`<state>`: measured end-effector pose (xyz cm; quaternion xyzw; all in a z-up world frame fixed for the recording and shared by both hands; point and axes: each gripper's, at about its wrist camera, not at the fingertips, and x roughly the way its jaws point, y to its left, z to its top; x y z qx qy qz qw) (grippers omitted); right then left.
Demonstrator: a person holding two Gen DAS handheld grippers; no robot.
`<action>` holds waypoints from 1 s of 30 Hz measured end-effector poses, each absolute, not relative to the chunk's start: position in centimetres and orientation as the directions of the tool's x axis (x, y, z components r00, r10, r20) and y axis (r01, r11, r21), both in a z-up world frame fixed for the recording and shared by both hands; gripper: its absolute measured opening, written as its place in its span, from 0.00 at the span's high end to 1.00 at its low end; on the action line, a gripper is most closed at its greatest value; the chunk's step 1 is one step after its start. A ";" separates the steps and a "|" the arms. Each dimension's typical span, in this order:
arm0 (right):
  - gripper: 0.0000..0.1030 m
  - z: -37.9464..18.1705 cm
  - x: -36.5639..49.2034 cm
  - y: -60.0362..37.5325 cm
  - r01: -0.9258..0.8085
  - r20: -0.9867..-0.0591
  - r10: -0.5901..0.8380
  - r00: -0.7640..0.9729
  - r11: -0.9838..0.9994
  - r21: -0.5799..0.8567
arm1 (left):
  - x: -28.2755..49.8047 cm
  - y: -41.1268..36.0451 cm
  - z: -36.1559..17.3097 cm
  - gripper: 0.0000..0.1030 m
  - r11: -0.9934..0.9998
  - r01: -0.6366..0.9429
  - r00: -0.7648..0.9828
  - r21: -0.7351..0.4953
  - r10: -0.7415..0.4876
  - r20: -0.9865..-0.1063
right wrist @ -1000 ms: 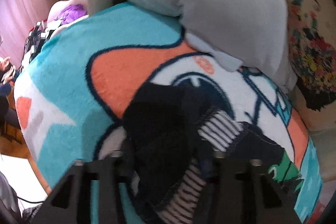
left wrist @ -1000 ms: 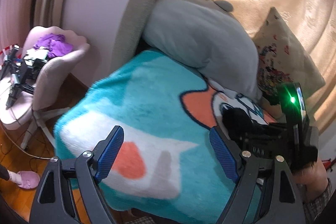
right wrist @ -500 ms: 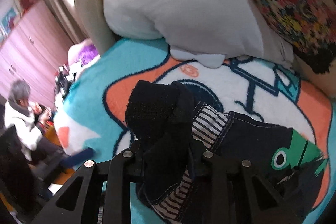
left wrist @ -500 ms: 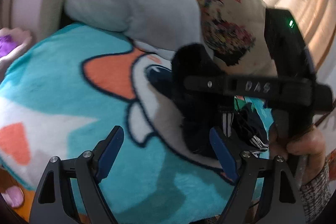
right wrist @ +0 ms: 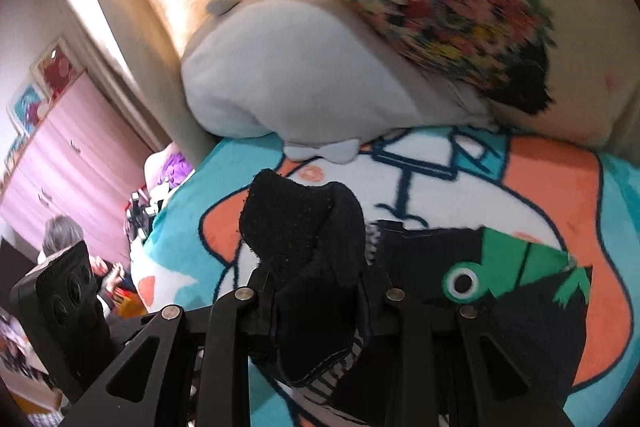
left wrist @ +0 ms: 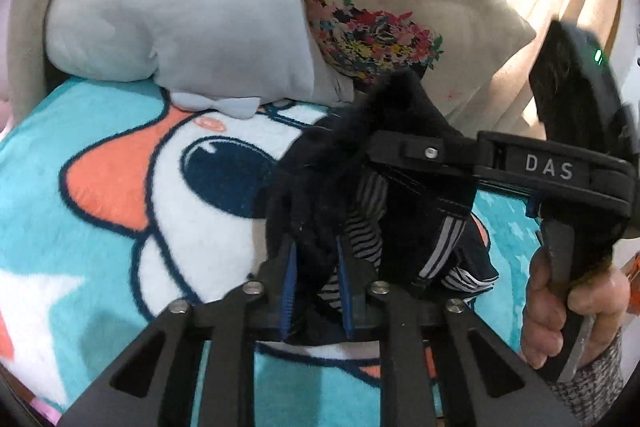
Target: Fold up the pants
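Both tongs are clamped on the pants (left wrist: 404, 195), dark fleecy ones with a striped lining, and the garment sits bunched between them on the bed, over the cartoon blanket (left wrist: 120, 187).

The left tongs (left wrist: 316, 287) have closed their blue pads on a thick fold at the near edge. The right tongs (right wrist: 316, 311) pinch another wad of the same dark cloth, a rounded lump of it sticking up past the fingers. In the left view the right tongs come in from the right side and cross above the bundle, so the two grips lie close together on one crumpled mass, not at opposite ends.

From the right view, most of the loose cloth, with a green frog-like print on it, trails off to the right of the right tongs, lying flat on the blanket. That looks like the long axis: it runs sideways across the bed, away from both grips. I'd judge the pants need drawing out along that line before any fold can be laid, and the right hand (left wrist: 560, 307) is the nearer one to that trailing part.

A grey plush (left wrist: 180, 19) and a flowered pillow (left wrist: 400, 7) rest just behind.
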<state>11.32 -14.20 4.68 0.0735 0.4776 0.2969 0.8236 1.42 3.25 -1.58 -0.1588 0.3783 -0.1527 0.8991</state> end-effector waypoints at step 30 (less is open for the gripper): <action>0.71 4.0 11.2 -17.0 -0.376 -0.653 0.656 0.377 0.753 0.539 | 2.8 0.7 0.7 0.88 0.888 0.248 0.663 -0.387 -0.447 -0.601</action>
